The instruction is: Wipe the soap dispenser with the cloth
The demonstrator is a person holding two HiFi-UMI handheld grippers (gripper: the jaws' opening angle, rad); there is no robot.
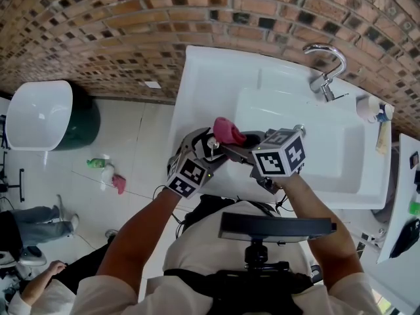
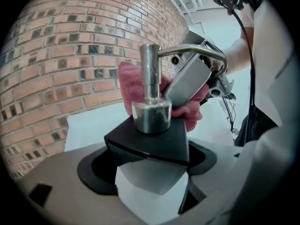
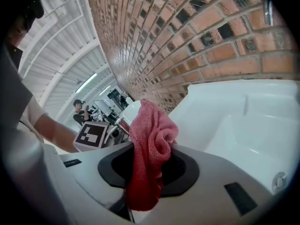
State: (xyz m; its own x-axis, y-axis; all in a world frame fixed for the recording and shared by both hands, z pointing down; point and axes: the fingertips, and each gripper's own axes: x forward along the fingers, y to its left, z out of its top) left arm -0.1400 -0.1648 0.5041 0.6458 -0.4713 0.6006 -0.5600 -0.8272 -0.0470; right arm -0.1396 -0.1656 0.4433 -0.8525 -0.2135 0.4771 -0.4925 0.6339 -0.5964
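Two grippers meet. The left gripper (image 2: 151, 175) clamps the black-topped, white-bodied soap dispenser (image 2: 151, 118), its steel pump upright. The right gripper (image 3: 144, 172) pinches the crumpled pink cloth (image 3: 151, 142), which rests against the pump's far side, above the white ceramic sink (image 1: 197, 87).

Both hand-held grippers (image 1: 210, 147) (image 1: 231, 148) clamped, tips close
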